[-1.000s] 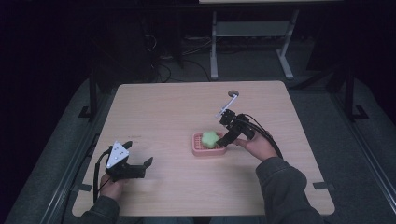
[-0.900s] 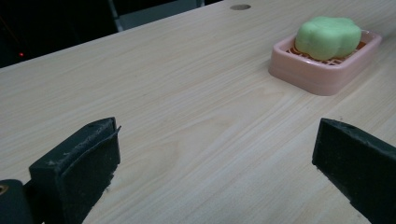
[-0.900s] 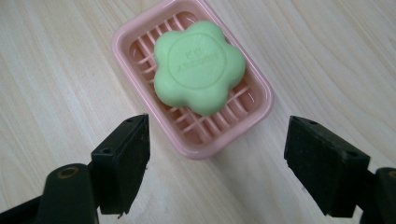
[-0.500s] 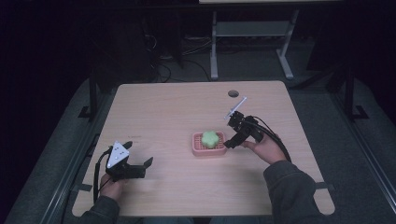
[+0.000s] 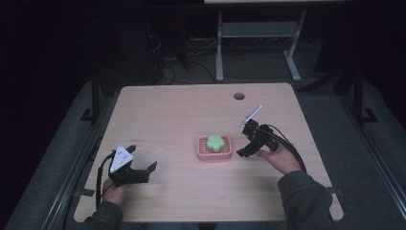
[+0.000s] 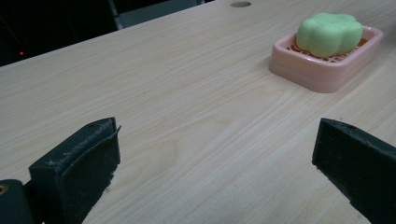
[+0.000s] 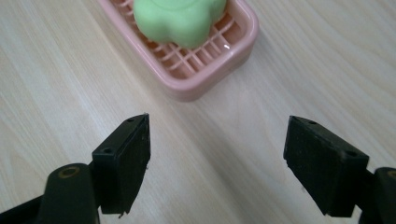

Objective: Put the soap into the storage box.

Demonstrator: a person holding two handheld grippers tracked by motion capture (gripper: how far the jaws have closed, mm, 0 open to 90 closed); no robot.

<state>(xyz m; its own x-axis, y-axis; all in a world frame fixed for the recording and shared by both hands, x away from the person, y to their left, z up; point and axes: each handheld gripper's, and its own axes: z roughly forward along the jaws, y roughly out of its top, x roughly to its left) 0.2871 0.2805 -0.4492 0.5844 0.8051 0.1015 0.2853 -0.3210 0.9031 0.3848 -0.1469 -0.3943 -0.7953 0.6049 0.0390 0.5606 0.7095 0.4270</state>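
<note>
Soap (image 5: 216,142): we log a green, flower-shaped bar lying in the pink dish (image 5: 228,154), near table centre.
Right gripper (image 5: 246,140): jaws wide apart, empty; dish just beside it at 9 o'clock in the high view.
Left gripper (image 5: 143,168): jaws wide apart, empty, well apart from the dish at 2 o'clock.
Dish long axis: 3–9 o'clock.
Nearer hand: the right, in our judgement.

No text, label, brand, number or sign can be read anywhere: none on the pale wooden table (image 5: 182,115), the pink plastic soap dish (image 5: 203,149), or the green flower-shaped soap (image 5: 216,142).
</note>
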